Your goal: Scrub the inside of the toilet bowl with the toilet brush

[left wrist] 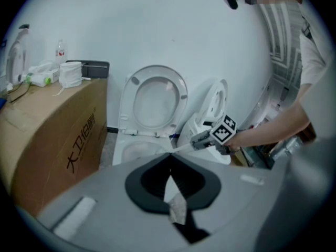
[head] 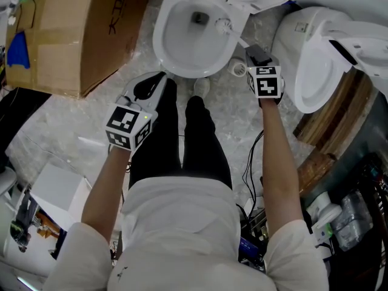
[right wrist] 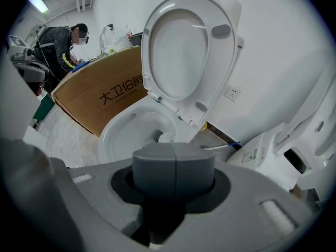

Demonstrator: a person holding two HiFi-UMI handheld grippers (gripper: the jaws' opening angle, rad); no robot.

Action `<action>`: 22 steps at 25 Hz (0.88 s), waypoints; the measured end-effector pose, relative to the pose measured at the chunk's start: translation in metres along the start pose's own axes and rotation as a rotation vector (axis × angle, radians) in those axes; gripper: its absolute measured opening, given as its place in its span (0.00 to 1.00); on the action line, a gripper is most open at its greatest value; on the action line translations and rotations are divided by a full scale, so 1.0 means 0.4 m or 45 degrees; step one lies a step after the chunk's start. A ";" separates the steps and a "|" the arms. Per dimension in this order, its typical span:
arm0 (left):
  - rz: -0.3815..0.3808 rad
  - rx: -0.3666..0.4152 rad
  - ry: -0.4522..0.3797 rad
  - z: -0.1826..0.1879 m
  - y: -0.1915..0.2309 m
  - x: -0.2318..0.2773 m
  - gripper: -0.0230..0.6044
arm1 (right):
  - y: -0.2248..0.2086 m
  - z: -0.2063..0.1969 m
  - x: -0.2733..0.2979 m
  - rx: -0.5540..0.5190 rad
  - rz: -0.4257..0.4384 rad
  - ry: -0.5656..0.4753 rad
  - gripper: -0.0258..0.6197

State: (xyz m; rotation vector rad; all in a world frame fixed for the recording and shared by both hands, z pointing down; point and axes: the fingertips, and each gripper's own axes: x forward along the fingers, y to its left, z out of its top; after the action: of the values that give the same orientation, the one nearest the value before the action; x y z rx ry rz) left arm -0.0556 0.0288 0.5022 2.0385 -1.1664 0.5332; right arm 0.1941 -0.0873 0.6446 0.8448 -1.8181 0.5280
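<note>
The white toilet bowl [head: 176,41] stands open at the top of the head view, its seat and lid [right wrist: 186,46] raised. The white toilet brush [head: 222,25] has its head inside the bowl on the right side, near the drain. Its handle runs back to my right gripper [head: 254,54], which is shut on it just outside the bowl's right rim. In the right gripper view the shut jaws hide the handle and the brush head [right wrist: 165,137] shows low in the bowl. My left gripper [head: 151,85] hangs shut and holding nothing by the bowl's front left rim.
A large cardboard box [head: 79,29] stands left of the toilet. A second toilet [head: 315,59] lies tilted at the right. The small round brush holder [head: 237,69] sits on the floor between them. My legs [head: 182,132] stand before the bowl. Cables [head: 251,162] trail at the right.
</note>
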 end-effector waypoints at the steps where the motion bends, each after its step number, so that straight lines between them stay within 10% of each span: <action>1: -0.001 0.000 0.000 -0.001 -0.003 0.000 0.01 | 0.002 -0.006 -0.003 0.000 0.002 0.003 0.27; 22: -0.039 0.021 -0.011 -0.006 -0.027 -0.011 0.01 | 0.121 -0.134 -0.072 -0.085 0.091 0.116 0.26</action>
State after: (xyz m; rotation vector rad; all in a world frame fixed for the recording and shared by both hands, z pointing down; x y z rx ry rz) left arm -0.0484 0.0367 0.4969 2.0711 -1.1375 0.5213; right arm 0.1973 -0.0097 0.6398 0.7016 -1.7776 0.5402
